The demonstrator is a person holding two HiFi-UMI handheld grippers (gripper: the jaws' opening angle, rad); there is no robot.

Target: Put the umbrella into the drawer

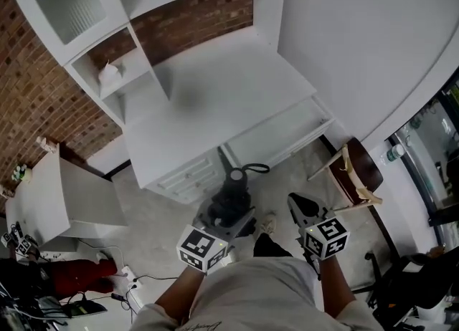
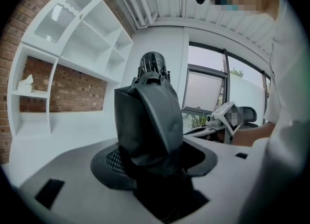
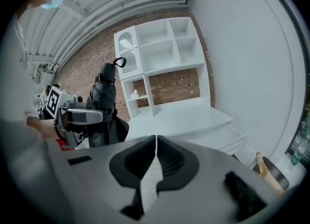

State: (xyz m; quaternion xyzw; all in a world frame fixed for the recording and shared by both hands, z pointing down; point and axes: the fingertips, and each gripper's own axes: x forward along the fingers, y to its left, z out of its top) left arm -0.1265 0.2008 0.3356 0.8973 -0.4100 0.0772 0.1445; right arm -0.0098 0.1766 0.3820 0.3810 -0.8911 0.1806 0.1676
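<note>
**Folded umbrella held short of the drawer**

The black umbrella stands upright, clamped in the left gripper around its soft, slippery fabric. It is probably light with a stiff core, so a mid-body hold suits. The right gripper is closed and empty, and the drawer waits ahead

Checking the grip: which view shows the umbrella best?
The left gripper view: the folded umbrella fills the middle, clamped between the jaws. Head view: umbrella small, from above. Right gripper view: umbrella sideways, at left.
</note>
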